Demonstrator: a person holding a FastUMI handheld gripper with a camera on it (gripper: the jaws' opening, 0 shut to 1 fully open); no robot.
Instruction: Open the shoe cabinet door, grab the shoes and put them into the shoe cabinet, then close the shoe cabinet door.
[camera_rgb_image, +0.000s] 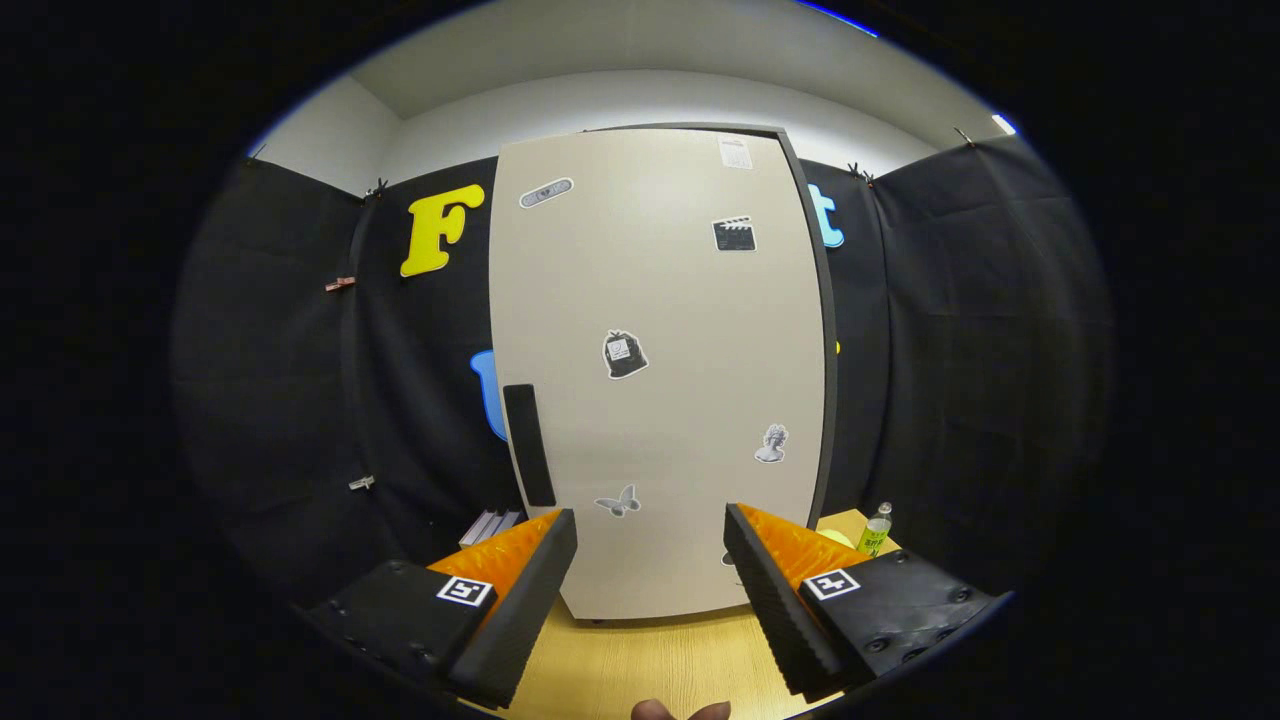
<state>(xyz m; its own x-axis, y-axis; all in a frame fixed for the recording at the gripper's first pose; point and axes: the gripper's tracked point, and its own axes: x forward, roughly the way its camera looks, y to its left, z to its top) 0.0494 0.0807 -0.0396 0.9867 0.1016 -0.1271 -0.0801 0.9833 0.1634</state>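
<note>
**Jaws spread, nothing held, cabinet door shut**

The gripper (650, 560) is seen with jaws spread wide; nothing is pinched or touched. Two fingers are counted, each orange-backed with a black ribbed pad, and one square black-and-white marker is carried on each. The wood floor (640, 665) is seen between them. The cabinet (655, 370) stands upright just beyond the fingertips, its beige door closed. One black vertical handle (528, 445) is set near the door's left edge, above the left finger. Six stickers are counted on the door; one near the top looks like a printed label, too small to be read. One bottle (876, 530) with a green label, text illegible, stands right of the cabinet, beyond the right finger. Some flat grey items (492, 525) lie left of the cabinet base; what they are cannot be told.
</note>
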